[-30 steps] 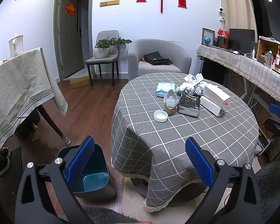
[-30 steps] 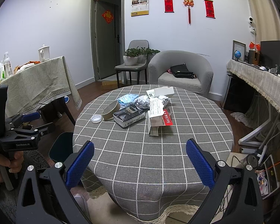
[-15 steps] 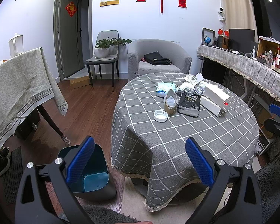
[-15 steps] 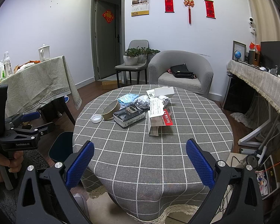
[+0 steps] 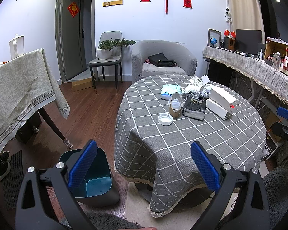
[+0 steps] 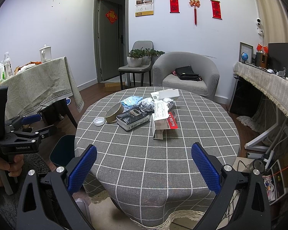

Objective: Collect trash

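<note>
Trash pile (image 6: 144,113) sits mid-counter (image 6: 163,163), w/ white cap (image 5: 165,119) and cardboard ring (image 5: 175,105) nearest the bin side. Left hand-held gripper (image 5: 144,164) spread, empty; right hand-held gripper (image 6: 144,164) spread, empty, both short of the pile. Bin (image 5: 94,180) on floor beside counter, prob. empty. Risk: crumpled foil/paper slips a loose pinch; long carry to bin could drop it.

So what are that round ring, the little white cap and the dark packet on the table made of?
The ring looks like matte brown cardboard, maybe a tape core. The white cap seems smooth moulded plastic with a raised rim. The dark packet appears to be glossy printed plastic film, creased and catching light.
</note>
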A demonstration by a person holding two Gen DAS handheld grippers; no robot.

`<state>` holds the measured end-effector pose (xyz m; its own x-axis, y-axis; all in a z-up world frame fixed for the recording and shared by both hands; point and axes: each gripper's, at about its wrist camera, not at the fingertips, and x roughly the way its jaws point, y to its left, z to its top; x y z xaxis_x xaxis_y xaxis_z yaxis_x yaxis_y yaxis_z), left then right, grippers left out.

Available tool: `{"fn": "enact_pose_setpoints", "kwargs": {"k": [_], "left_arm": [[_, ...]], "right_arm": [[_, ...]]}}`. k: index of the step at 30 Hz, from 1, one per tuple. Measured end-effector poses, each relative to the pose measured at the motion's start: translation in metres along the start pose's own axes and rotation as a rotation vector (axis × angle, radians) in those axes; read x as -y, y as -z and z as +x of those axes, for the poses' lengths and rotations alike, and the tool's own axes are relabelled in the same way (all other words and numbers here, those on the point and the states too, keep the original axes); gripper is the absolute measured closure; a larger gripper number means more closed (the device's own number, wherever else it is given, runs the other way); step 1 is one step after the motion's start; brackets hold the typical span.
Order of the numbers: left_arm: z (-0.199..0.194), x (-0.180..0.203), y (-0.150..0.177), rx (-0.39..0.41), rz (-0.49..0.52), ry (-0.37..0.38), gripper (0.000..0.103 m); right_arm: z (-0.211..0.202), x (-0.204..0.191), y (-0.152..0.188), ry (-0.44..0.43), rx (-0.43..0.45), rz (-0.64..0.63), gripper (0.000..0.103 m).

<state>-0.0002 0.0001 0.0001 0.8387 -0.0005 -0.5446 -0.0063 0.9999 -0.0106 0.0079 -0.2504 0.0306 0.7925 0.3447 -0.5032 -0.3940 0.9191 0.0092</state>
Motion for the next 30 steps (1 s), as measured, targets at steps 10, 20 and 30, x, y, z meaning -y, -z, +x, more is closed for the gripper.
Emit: {"fn": "enact_pose_setpoints", "kwargs": {"k": [10,20,30], "left_arm": [[0.0000,0.0000,0.0000,0.000,0.000,0.000,0.003],[0.0000,0.0000,0.0000,0.000,0.000,0.000,0.003],[-0.0037,-0.0049,0.0014,-0.009,-0.005,-0.016,0.003]], "right_arm": [[0.0002,0.0000,-0.0003,0.000,0.000,-0.001,0.003],[0.0004,-0.0003,-0.0006,0.001,-0.001,-0.001,0.003],[0.0004,-0.0021,-0.0015,-0.029,-0.001,0.005,0.003]]}}
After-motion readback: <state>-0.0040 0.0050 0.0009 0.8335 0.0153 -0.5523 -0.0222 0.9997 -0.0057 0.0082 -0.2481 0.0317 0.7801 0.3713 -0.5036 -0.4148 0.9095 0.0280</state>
